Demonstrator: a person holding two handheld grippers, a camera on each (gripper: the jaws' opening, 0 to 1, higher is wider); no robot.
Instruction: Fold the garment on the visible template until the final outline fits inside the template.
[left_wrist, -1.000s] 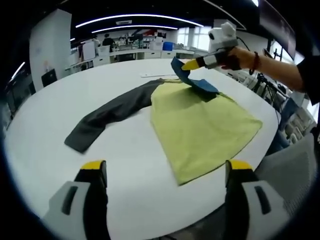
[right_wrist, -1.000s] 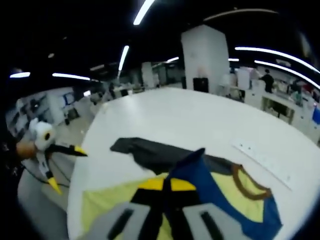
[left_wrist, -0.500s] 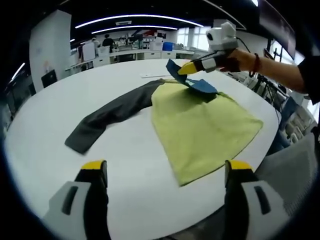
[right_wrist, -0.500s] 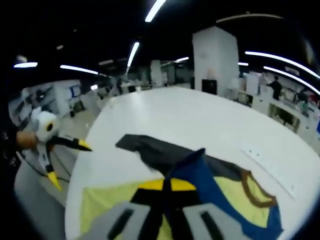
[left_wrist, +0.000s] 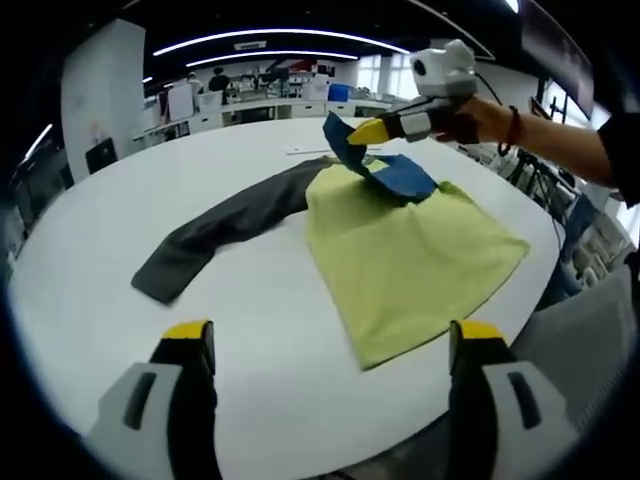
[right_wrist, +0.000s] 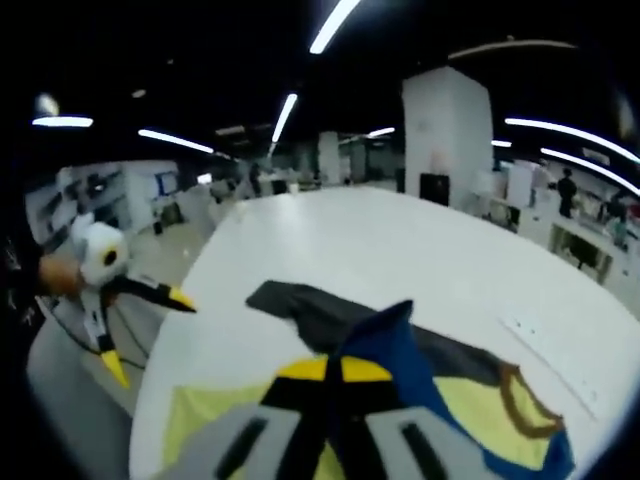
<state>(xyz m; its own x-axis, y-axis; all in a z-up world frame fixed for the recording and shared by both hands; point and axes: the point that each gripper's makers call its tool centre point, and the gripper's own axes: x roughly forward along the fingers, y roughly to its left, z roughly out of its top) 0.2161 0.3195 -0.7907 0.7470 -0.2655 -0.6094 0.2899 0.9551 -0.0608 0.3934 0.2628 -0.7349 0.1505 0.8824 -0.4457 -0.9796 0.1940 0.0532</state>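
A long-sleeved garment lies on the round white table (left_wrist: 250, 330). Its yellow-green body (left_wrist: 410, 255) is spread flat and a dark grey sleeve (left_wrist: 220, 225) stretches out to the left. My right gripper (left_wrist: 360, 133), held in a person's hand (left_wrist: 480, 115), is shut on the blue sleeve (left_wrist: 385, 165) and holds its end up above the garment's far shoulder. In the right gripper view the jaws (right_wrist: 325, 368) pinch the blue sleeve (right_wrist: 390, 345), with the grey sleeve (right_wrist: 310, 305) beyond and the brown collar (right_wrist: 520, 400) to the right. My left gripper (left_wrist: 333, 335) hovers open at the near table edge and appears again (right_wrist: 150, 335) at the left.
A thin pale strip (left_wrist: 315, 150) lies on the table beyond the garment. Grey chair fabric (left_wrist: 580, 350) sits off the table's right edge. Benches with equipment (left_wrist: 270, 105) line the far wall, and a white pillar (right_wrist: 445, 130) stands past the table.
My right gripper has carried the raised blue sleeve end a little leftward, toward the grey sleeve. The left gripper has stayed where it was, open.
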